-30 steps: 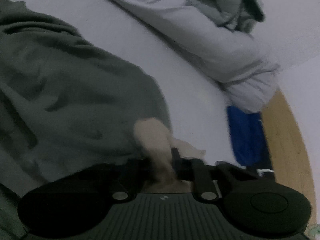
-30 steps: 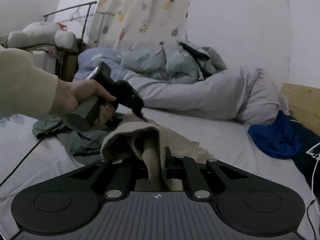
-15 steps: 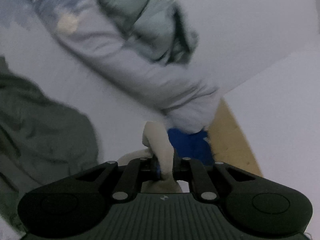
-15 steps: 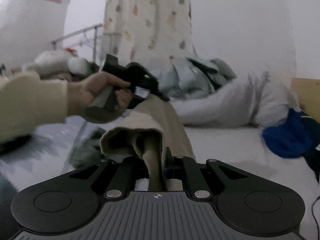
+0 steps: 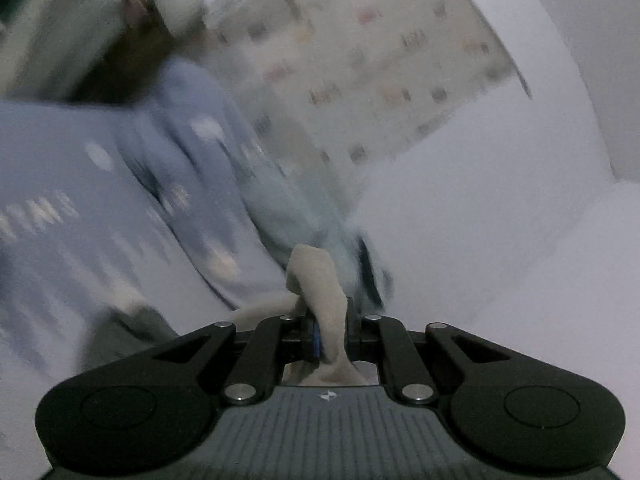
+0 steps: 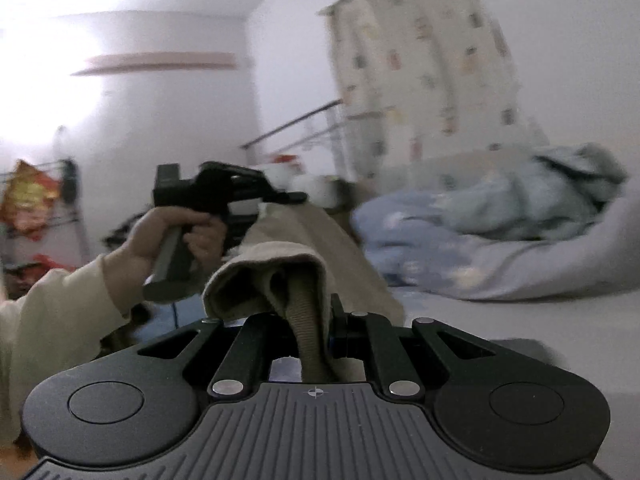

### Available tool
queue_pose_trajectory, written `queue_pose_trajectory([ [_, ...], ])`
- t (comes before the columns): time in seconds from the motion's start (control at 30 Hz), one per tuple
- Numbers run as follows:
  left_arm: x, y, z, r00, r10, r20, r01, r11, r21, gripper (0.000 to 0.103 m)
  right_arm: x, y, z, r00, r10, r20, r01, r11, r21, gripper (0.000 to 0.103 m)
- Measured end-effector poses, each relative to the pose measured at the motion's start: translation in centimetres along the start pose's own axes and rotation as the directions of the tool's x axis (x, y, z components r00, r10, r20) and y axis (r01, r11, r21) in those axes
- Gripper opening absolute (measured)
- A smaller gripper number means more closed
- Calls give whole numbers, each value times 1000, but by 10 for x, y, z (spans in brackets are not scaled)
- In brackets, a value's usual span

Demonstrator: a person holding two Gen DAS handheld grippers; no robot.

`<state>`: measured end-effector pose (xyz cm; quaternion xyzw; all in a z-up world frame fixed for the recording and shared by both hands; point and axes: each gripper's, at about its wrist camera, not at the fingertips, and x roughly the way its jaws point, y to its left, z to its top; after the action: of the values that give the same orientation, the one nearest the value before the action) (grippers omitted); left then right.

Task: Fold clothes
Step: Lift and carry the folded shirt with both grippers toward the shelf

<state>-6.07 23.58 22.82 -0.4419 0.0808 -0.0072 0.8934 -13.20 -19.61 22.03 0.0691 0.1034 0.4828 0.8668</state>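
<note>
Over the bed point(image 6: 500, 320), I am pinching a beige garment point(image 6: 296, 276) in both nearly closed grippers: right gripper point(image 6: 316, 320) nearest, left gripper point(image 6: 272, 199) at 11 o'clock. Cloth is hanging between them; thin bites risk slipping, dropping it toward the duvet point(image 6: 500, 236) at 2 o'clock.

Beige garment point(image 6: 280, 264), blue quilt point(image 6: 460, 240), fruit-print curtain point(image 6: 432, 72)

Bedroom clutter behind my work

I see a crumpled blue duvet point(image 6: 500, 236) heaped on the white bed sheet point(image 6: 520, 320), a fruit-print curtain point(image 6: 432, 80) behind it, and a metal clothes rack point(image 6: 296, 128) by the wall.
</note>
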Motion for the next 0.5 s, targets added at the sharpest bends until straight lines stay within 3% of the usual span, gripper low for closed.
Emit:
queue_pose_trajectory([
  [0.2, -86, 46, 57, 975, 137, 175, -128, 990, -62, 12, 81, 55, 8, 975, 213, -56, -214, 977, -4, 10],
  [0.5, -185, 110, 105, 870, 340, 358, -280, 937, -210, 12, 181, 159, 6, 877, 448, -172, -457, 889, -16, 11],
])
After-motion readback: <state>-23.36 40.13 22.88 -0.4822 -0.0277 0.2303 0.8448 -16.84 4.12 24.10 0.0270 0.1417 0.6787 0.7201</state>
